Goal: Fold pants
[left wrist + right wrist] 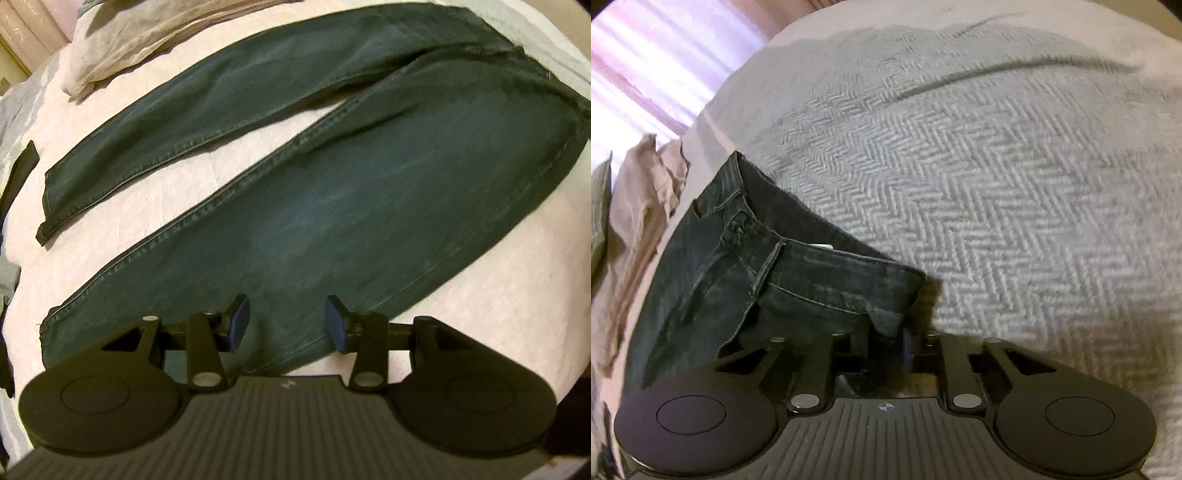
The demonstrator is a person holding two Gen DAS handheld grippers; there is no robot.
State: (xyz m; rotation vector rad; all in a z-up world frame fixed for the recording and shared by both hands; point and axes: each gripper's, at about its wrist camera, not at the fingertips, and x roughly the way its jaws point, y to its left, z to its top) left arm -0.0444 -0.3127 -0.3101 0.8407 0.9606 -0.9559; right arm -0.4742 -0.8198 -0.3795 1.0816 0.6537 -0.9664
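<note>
First fold: bringing one leg over the other.
Your right hand-held gripper [886,332] pinches the pants [332,206] at the waistband corner on the bed [155,192]; your left hand-held gripper [287,323] hovers wide above the near leg's hem, which it must grasp.

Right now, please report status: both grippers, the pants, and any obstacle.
Left gripper open, over near leg. Right gripper shut on pants at waistband corner. Legs spread flat, unfolded. Beige cloth lies beside far leg.
</note>
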